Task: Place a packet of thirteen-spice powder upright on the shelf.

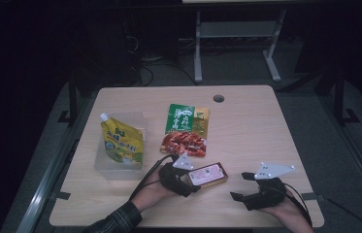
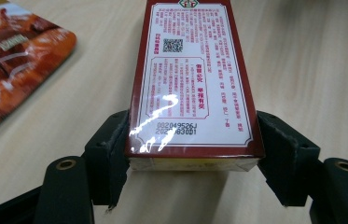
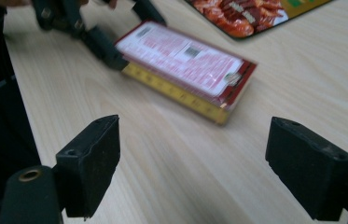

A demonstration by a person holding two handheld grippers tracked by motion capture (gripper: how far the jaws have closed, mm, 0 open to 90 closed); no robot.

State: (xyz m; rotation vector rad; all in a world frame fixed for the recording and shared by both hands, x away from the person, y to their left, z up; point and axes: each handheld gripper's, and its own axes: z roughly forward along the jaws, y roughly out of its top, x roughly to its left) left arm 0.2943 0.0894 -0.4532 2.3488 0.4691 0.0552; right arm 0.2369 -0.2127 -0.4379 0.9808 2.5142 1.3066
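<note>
- High view shows a wooden surface (image 1: 246, 126) with things lying on it
- At the far left sits a clear tub (image 1: 105, 165), and a yellow pouch (image 1: 122, 143) with a white cap lies in it
- Next, near the middle, lies a green and red snack bag (image 1: 186, 131), flat on the wood
- Just below that bag is the left claw (image 1: 191, 180), held in a hand with a checked sleeve
- This claw is pinching one end of a red box (image 1: 208, 174) with a white label
- Left gripper view shows both black pads pressed on the long sides of the red box (image 2: 192, 84), with the snack bag (image 2: 13, 70) off to one side
- The red box is near the front edge, between the two hands
- At the right is the right claw (image 1: 243, 186), spread wide with nothing in it
- Right gripper view shows the red box (image 3: 185, 65) lying well ahead of the spread jaws, with the left claw (image 3: 115, 39) gripping its far end
</note>
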